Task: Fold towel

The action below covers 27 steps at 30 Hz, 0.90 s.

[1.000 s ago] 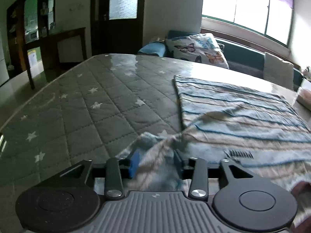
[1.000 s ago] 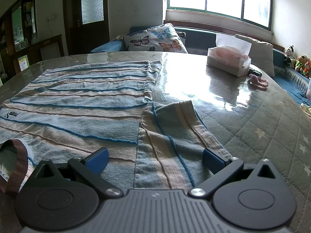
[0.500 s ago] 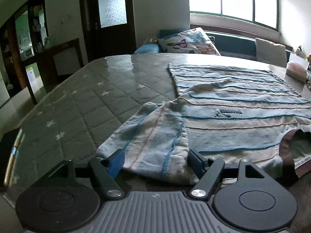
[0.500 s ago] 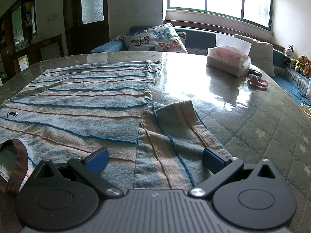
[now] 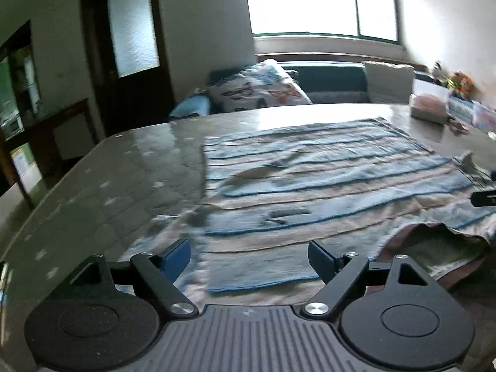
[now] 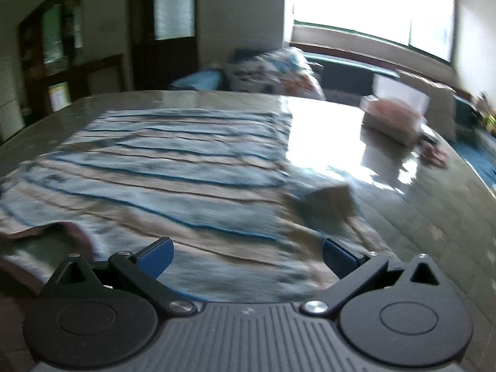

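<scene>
A striped blue and beige towel point(image 5: 310, 179) lies spread on the quilted grey table cover point(image 5: 124, 179). Its near left corner is folded over and lies loose between the blue pads of my left gripper point(image 5: 249, 257). The pads stand wide apart and are still opening, clear of the cloth. In the right wrist view the same towel point(image 6: 161, 170) fills the table's left half, blurred. My right gripper point(image 6: 248, 255) hovers over its near right part, open, with cloth below but not pinched. A turned-up towel corner point(image 6: 328, 204) sits just ahead of it.
A tissue box point(image 6: 393, 117) stands at the table's far right, and a small pink item point(image 6: 434, 153) lies beside it. Butterfly cushions point(image 5: 257, 90) rest on the bench under the window. A brown-edged fabric piece point(image 5: 434, 248) pokes out under the towel's near edge.
My left gripper let go of the bunched towel corner, opened wide and swung right over the towel. My right gripper stayed open and shifted, so the view now blurs.
</scene>
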Each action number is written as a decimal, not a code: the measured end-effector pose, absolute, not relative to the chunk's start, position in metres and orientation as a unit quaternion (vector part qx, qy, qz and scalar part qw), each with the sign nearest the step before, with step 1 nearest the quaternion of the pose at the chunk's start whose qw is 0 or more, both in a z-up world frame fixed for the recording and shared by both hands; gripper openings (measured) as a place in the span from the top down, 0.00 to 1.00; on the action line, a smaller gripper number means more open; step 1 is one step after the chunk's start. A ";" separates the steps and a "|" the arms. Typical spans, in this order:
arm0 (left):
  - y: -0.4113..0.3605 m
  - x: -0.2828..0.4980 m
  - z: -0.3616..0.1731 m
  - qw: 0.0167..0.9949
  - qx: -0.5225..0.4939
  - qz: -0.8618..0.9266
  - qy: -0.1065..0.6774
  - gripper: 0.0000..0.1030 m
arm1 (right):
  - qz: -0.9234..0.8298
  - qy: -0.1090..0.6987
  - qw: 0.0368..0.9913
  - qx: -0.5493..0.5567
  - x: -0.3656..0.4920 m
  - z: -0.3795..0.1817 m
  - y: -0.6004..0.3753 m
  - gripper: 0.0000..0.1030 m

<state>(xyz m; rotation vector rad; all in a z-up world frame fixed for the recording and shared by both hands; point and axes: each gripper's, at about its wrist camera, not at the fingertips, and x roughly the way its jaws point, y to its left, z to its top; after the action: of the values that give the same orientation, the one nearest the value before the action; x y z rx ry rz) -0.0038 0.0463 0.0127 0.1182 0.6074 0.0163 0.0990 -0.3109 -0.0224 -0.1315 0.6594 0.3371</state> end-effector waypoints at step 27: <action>0.013 -0.027 -0.011 0.946 0.132 -0.049 0.292 0.12 | 0.231 0.302 0.912 -0.153 0.056 -0.031 -0.270 0.00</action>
<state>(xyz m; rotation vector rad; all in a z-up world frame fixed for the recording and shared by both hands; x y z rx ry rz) -0.0270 0.0130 -0.0108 0.2695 0.5952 -0.1008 0.0562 -0.2705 -0.0313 -0.3159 0.6232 0.4751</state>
